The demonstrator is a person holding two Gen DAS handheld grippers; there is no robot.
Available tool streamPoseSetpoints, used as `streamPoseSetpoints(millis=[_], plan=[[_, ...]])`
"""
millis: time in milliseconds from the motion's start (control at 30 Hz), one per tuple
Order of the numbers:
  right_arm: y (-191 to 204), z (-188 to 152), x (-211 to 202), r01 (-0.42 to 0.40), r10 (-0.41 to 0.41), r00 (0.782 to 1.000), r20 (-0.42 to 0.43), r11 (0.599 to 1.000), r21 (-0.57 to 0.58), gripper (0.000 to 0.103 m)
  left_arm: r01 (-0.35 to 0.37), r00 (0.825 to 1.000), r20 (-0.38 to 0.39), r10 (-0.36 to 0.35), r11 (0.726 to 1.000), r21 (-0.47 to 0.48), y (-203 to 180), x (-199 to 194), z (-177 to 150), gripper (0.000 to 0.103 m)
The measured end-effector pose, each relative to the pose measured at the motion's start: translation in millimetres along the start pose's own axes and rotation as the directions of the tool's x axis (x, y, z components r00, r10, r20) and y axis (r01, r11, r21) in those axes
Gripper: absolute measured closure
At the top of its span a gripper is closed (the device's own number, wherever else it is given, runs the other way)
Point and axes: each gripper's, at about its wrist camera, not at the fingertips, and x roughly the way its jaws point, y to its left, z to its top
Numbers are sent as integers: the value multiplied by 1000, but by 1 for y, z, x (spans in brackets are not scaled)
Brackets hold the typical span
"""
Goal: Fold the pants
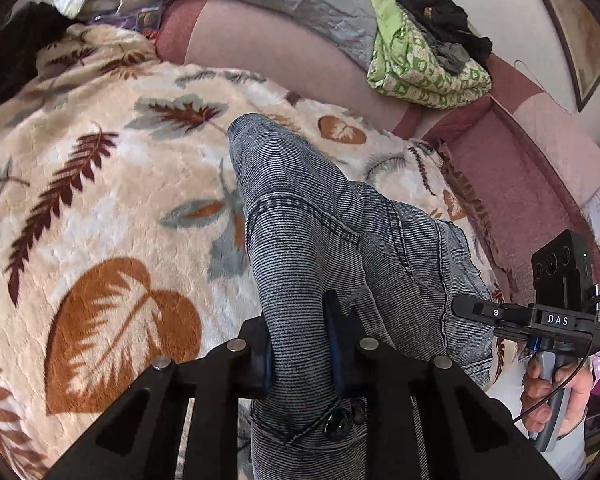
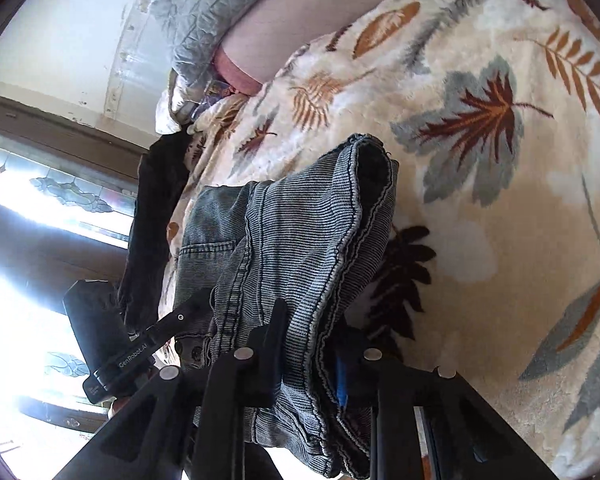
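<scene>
Nearest the left wrist camera, the left claw pinches a bunched fold of the pants by the waist, where a dark button shows just under the jaws. In the right wrist view the right claw pinches the pants as well, at a hemmed edge whose open end hangs beyond it. Past the left claw, the pants drape down toward the blanket on the bed, with the far tip of the denim lying on it. Beyond the pants, at the far edge of the blanket, sits a green cloth pile.

The step in hand looks like the lift: both ends gripped, cloth raised. Next, I judge, the two claws need to pull apart to stretch the pants straight, then lay them flat on the blanket without twisting.
</scene>
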Motion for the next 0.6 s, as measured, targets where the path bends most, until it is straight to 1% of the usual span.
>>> streamPoseSetpoints(millis=[133,267,367,467,500,533,567,600], plan=[[20,28,-13,-10,12,999,51,999,-44,82,1,998,56,-3,1000,30,-2,-10,35,81],[26,53,-6,5,-1,998,68,998,-65,82,-12,997,78,10,1000,28,5,0,60,81],[17,61,10,21,-18,998,61,998,-54,82,-26,998,62,25,1000,11,15,20,59,80],[-1,61,34,49,-48,998,32,998,-27,82,-47,999,12,47,999,-24,31,49,49,79],[-10,59,44,65,-65,998,17,998,-13,82,-72,997,-11,71,997,-36,36,60,44,77],[-18,57,55,91,-91,996,-9,996,-5,79,-105,994,-43,103,993,-46,42,74,39,70],[-28,54,68,134,-134,990,-46,991,5,77,-150,986,-83,145,988,-49,47,87,34,63],[-37,50,78,196,-194,979,-65,980,19,74,-203,975,-101,197,978,-48,51,96,30,47]])
